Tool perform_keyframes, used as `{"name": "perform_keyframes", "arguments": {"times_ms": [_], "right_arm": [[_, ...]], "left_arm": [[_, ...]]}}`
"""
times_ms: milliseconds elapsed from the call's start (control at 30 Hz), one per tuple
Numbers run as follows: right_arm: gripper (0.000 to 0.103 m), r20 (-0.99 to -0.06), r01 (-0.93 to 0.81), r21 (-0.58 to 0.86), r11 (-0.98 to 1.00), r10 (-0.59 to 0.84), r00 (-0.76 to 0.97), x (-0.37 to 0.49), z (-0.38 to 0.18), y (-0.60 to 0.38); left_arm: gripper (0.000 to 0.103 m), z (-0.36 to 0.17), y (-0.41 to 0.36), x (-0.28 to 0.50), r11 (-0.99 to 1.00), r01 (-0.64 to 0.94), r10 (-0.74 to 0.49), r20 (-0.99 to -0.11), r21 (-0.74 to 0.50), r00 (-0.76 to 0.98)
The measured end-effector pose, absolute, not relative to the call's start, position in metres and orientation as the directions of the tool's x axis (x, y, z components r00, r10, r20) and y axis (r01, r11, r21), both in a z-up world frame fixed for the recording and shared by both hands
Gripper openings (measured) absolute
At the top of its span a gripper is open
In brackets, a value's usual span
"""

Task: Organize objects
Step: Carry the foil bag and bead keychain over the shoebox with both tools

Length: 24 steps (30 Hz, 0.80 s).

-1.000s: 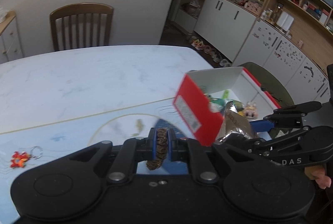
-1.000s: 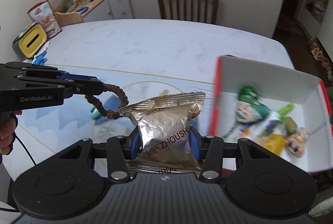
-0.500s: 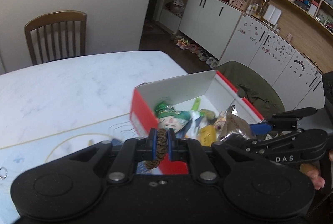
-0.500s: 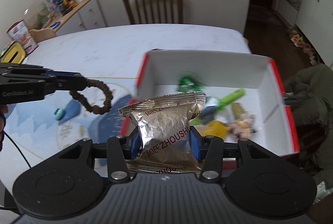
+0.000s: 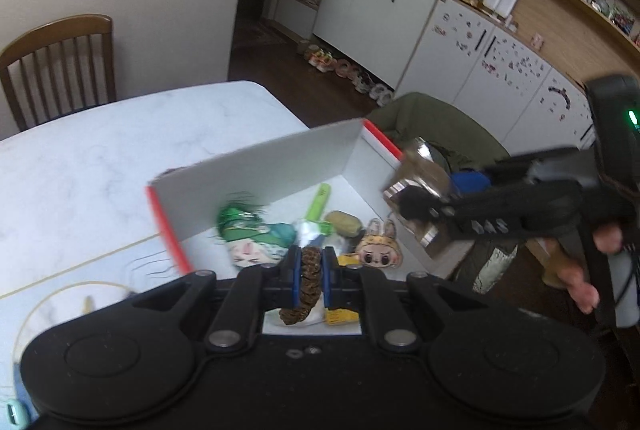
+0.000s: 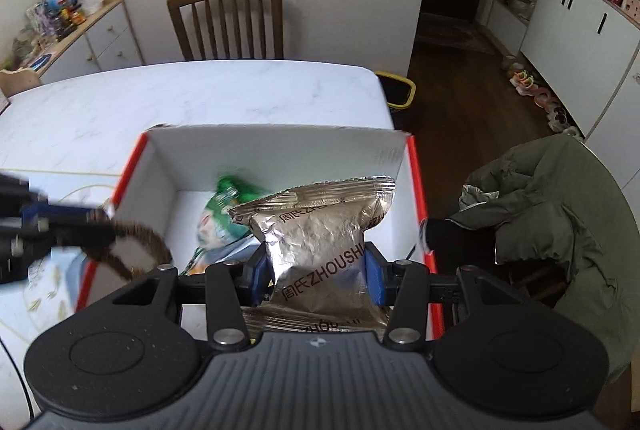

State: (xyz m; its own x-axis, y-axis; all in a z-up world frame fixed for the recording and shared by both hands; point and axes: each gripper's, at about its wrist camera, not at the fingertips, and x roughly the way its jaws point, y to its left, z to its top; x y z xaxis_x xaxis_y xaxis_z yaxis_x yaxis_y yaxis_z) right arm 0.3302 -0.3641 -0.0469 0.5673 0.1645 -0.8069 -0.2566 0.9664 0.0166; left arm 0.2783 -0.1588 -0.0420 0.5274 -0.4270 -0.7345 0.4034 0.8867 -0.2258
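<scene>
Both claws hang over the red-edged white box (image 6: 416,170): left gripper (image 5: 307,272) pinches a brown beaded bracelet (image 5: 304,286), right gripper (image 6: 316,270) clamps a silver snack packet (image 6: 320,230) near the box's right wall. Toys fill the floor; marble table (image 6: 200,98) lies bare beyond.

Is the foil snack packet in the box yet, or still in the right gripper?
Still held: the right gripper is shut on the foil packet, which hangs above the red-and-white box, not resting among the toys inside.
</scene>
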Motion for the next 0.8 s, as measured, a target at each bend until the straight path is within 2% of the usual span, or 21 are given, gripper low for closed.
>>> {"name": "perform_keyframes", "arguments": {"times_ms": [333, 567, 800], "right_arm": [[0.046, -0.829, -0.29, -0.01, 0.957, 0.154, 0.537, 0.376, -0.074, -0.361], [0.046, -0.856, -0.307, -0.01, 0.952, 0.15, 0.495, 0.403, -0.1, -0.356], [0.046, -0.877, -0.332, -0.011, 0.943, 0.151, 0.456, 0.414, -0.12, -0.352]], "left_arm": [[0.008, -0.065, -0.211, 0.294, 0.874, 0.437, -0.424, -0.774, -0.214, 0.469], [0.008, -0.074, -0.229, 0.307, 0.862, 0.436, -0.455, -0.777, -0.26, 0.436], [0.008, -0.092, -0.233, 0.328, 0.885, 0.393, -0.419, -0.798, -0.251, 0.434]]}}
